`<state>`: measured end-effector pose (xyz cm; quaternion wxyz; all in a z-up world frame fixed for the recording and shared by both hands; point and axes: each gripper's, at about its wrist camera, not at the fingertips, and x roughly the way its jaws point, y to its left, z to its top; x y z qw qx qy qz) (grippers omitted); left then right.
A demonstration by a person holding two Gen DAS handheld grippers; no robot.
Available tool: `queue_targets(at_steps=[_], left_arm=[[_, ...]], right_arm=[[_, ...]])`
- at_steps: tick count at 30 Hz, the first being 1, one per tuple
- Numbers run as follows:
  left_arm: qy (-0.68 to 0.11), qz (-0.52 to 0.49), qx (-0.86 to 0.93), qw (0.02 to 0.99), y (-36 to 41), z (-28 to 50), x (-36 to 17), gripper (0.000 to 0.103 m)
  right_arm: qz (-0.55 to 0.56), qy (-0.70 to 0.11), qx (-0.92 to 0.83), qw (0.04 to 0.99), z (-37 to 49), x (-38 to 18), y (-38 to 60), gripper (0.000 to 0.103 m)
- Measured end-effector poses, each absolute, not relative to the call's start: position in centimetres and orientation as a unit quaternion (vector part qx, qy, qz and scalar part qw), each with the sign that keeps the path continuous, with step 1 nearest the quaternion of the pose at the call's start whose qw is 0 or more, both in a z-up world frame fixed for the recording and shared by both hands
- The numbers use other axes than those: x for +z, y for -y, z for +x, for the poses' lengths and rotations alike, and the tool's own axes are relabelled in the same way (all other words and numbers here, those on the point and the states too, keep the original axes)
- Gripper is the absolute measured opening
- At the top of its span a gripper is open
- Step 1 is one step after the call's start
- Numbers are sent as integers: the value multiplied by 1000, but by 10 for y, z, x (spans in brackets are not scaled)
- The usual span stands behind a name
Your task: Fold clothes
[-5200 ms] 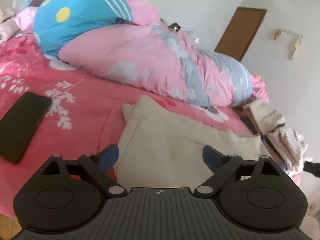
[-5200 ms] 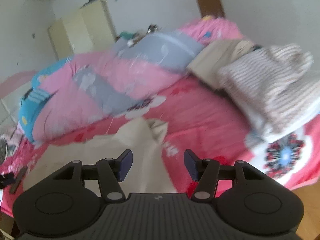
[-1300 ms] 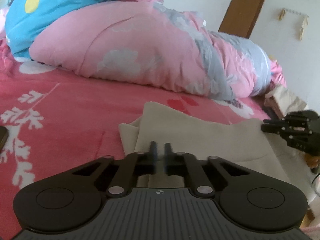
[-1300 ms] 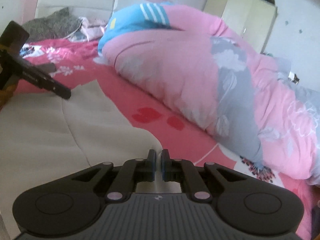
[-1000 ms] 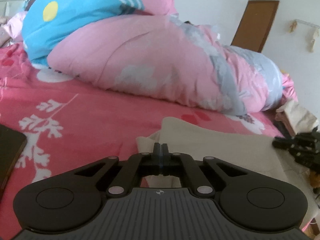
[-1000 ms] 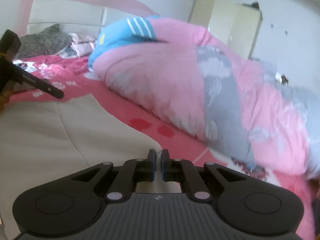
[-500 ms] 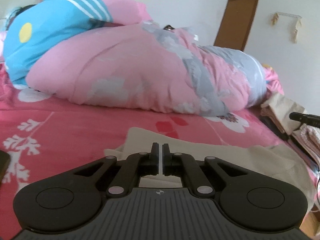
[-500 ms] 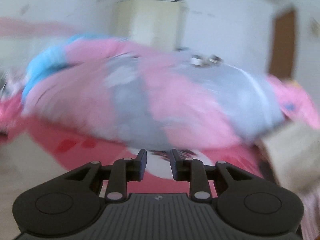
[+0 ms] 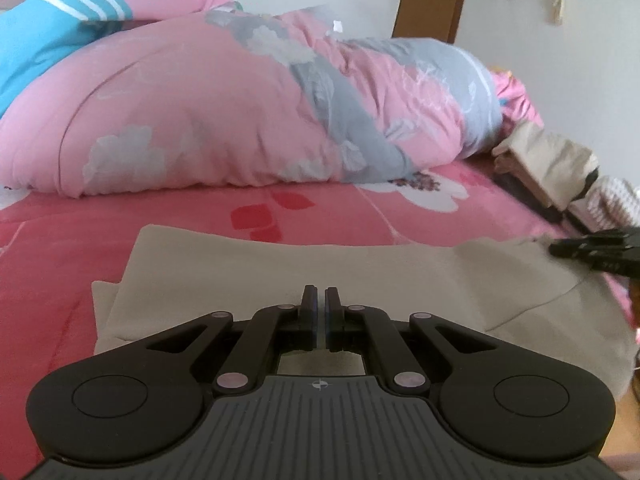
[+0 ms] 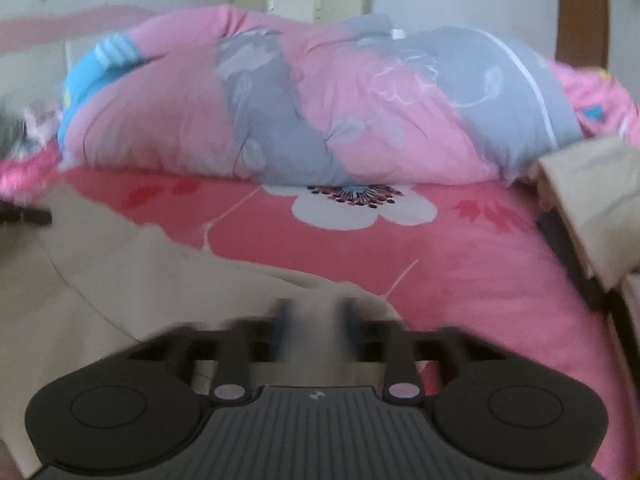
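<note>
- Where containers are concerned, none are seen; the beige garment [image 9: 280,272] is laid flat on the red floral bedsheet [image 9: 200,212], near the bed's front edge.
- Left gripper [image 9: 320,312]: fingers are drawn almost together, a thin slit left between the pads; whether cloth is pinched cannot be told. It is positioned low over the garment's near-left portion, tips pointed toward the quilt.
- In the left wrist view the garment is spread from left of the tips to the right edge of the frame; a second layer is seen sticking out at its left end [image 9: 105,300].
- Right gripper [image 10: 312,320]: fingers are blurred by motion, with a clear gap seen between them; nothing is gripped. It is placed at the garment's right end [image 10: 120,280], a raised fold lying just ahead of the tips.
- The right gripper is also caught in the left view at the garment's far right corner [image 9: 592,250].
- A pink-and-grey quilt [image 9: 240,112] is piled behind the garment, well apart from it.
- Folded clothes [image 10: 592,208] are stacked at the bed's right side.
</note>
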<state>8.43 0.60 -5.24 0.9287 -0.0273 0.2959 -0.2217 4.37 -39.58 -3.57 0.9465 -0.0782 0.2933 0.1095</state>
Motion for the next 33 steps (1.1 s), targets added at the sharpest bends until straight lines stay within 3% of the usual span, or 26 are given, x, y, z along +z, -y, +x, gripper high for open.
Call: queue_targets(at_steps=[7,13,15,16,24,28,33], left_arm=[[-297,-21,-209,931,1,87,-52,2],[-299,-14,-206,932,5,88,-55,2],[-302,-18,-207,930,4,90,-56,2],[-303,-20,-208,930,3,90,-56,2],[-304,-14,-204,930,8,92,-55,2],[-310,-27,-193,931,3,86,-47,3],[-313,-59,-178,931,-19,60,-28,3]], right_arm=[[-49,-194,77,977,24,-20,412,4],[-70,-247,67,964,53,-66,417,5],[-37,-249,49,967,55,-64,429,11],[-17,-244,35,969,53,-59,436,24],[149,-204,-30,967,-51,-11,515,26],[208,-222,20,953,-104,-17,515,47],[212,-236,64,946,-131,-37,483,46]])
